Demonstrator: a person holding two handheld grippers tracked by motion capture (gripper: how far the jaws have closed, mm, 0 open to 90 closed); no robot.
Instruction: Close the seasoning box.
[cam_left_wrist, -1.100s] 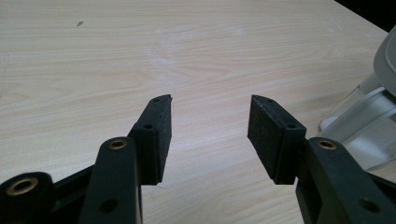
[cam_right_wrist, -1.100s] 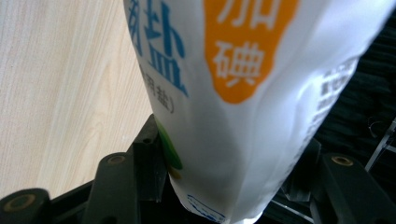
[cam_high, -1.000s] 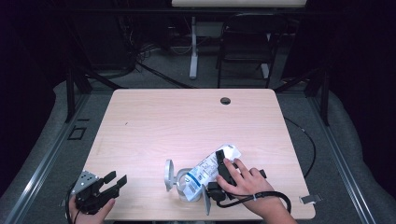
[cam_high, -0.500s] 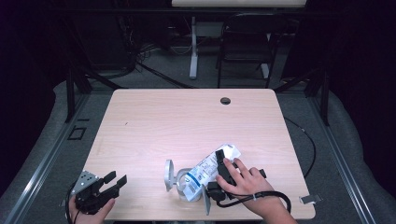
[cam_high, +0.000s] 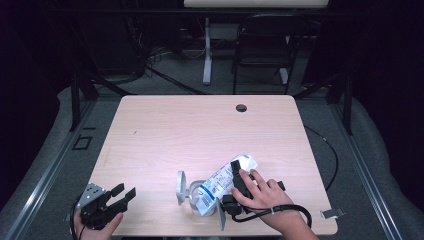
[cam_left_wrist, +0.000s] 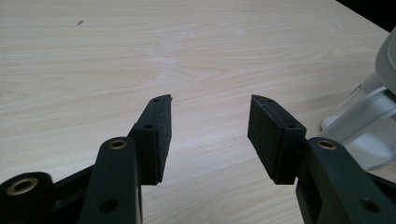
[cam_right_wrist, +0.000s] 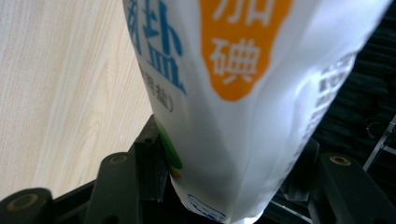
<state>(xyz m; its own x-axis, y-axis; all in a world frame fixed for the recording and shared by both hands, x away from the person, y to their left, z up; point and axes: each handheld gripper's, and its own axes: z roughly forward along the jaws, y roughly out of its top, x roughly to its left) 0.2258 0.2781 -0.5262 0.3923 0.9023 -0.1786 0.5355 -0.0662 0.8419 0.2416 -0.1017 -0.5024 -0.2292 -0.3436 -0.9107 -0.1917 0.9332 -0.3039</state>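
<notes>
Black pads of the left gripper (cam_high: 121, 194) sat wide apart on nothing at the table's (cam_high: 200, 130) near left corner. Right gripper (cam_high: 234, 176) clamped the salt bag (cam_high: 220, 186), tipped over a clear jar (cam_high: 192, 192) near the front edge. Soft, slippery film, probably heavy, so I'd grab near its end. Right gripper view showed the print; high view, the jar.

You have one white bag (cam_high: 221, 184) on the table (cam_high: 200, 130); one clear jar (cam_high: 192, 192) beside it; two grippers, left (cam_high: 121, 194) and right (cam_high: 235, 186).
</notes>
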